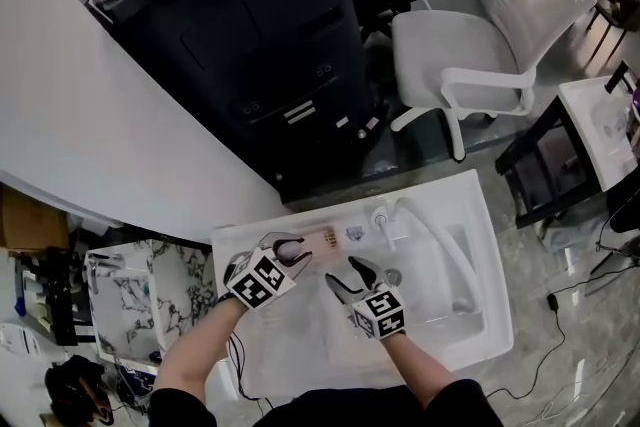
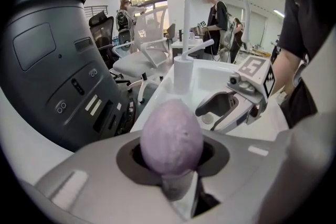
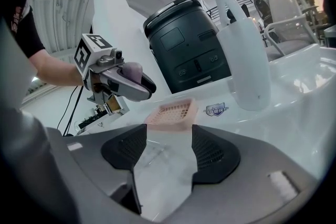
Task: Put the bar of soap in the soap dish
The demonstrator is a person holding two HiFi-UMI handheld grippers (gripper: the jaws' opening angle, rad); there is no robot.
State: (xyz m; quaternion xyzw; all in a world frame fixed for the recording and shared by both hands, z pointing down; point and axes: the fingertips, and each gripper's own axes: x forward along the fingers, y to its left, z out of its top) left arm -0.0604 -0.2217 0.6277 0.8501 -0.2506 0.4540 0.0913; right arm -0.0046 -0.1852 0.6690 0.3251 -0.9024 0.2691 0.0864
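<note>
1. The left tool (image 1: 287, 253) is clenched on the bar of soap (image 2: 171, 136) — a rounded purple lump that stands up between its jaws. It hangs in the air over the back ledge of the white sink (image 1: 478, 215).
2. The soap dish (image 3: 170, 113) — pink, with a grid floor — lies on that ledge, near the left tool and at about two o'clock from it in the head view. The soap is apart from the dish.
3. The right tool (image 3: 168, 139) sits at four o'clock from the left one, over the basin. Its jaws are released and spread wide around bare air, pointing toward the dish.
4. The white faucet (image 1: 440, 240) stands at two o'clock from the right tool.
</note>
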